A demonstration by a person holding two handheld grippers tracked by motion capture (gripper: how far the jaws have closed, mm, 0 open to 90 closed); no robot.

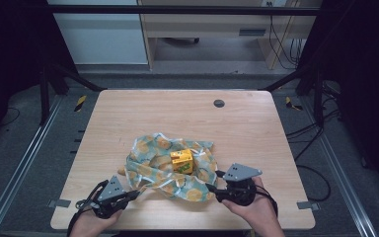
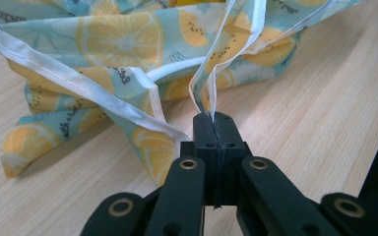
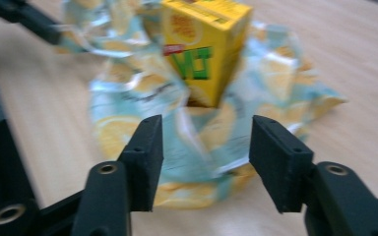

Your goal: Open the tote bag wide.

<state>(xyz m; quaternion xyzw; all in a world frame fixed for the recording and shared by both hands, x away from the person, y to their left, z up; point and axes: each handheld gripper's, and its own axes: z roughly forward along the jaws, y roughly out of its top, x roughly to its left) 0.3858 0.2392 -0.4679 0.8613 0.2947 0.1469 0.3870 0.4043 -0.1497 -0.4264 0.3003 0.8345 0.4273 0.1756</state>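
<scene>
cloth (image 1: 165,170) near bench (image 1: 128,111) front edge, carton (image 1: 182,161) on it | left hand-held gripper (image 2: 214,118) clenched on cloth hem | right hand-held gripper (image 3: 205,147) released

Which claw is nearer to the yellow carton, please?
Right. The right claw sits open just in front of the carton, at the near edge of the cloth. The left claw is farther off to the carton's left, shut on the cloth's hem.
</scene>
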